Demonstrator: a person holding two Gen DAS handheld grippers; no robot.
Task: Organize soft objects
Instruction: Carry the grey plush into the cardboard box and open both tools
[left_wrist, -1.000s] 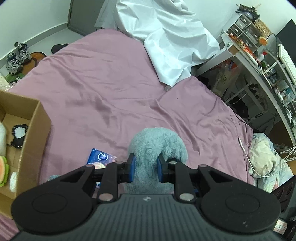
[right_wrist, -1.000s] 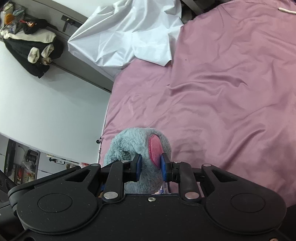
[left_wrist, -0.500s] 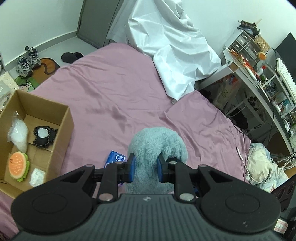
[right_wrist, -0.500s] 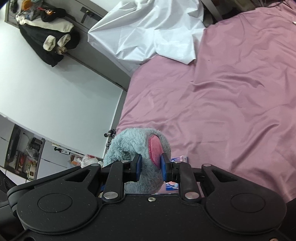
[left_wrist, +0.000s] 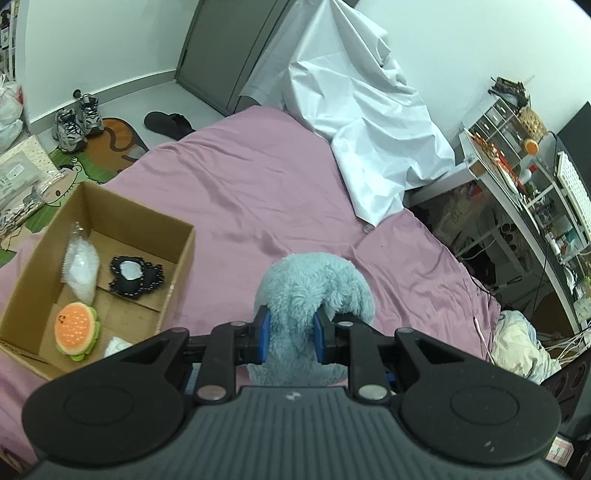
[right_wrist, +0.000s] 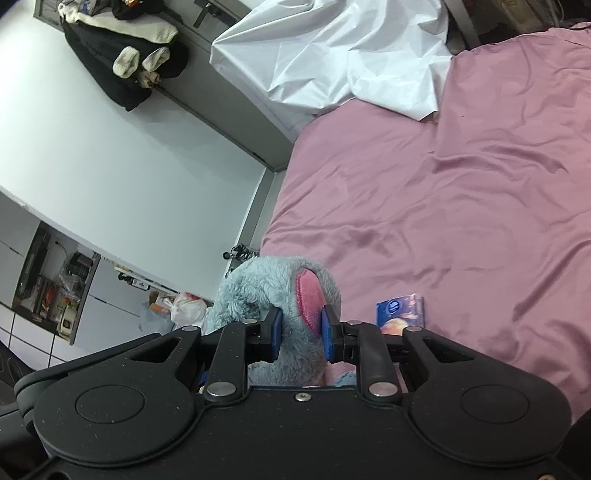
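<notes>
- Fluffy pale-blue plush toy is held in the air above the mauve bedsheet, carried by both hands at once.
- Left gripper: blue pads pinch a plush limb; fur bulges out past both pads.
- Right gripper: jaws pressed nearly together, clamping the plush toy beside its pink fabric patch.
- Open brown cardboard box sits on the bed to the left of the toy in the left wrist view, near but not touching. Inside it: an orange burger-shaped plush, a black-edged soft piece with a white centre, and a clear bag of white filling.
- Key relation: the box lies left of and lower than the toy, on the left gripper's side, so that hand looks nearer. Judged next move: carry leftward, lower over the open top.
- The toy's long axis cannot be told; only a curled end shows in each view.
- Small blue packet lies on the sheet just right of the right gripper.
- Versus a second ago: only a corner of the box showed at the frame edge; now the whole box and its contents show, and more floor shows beyond the bed. The sheet sits lower under the toy. Both grips unchanged.
</notes>
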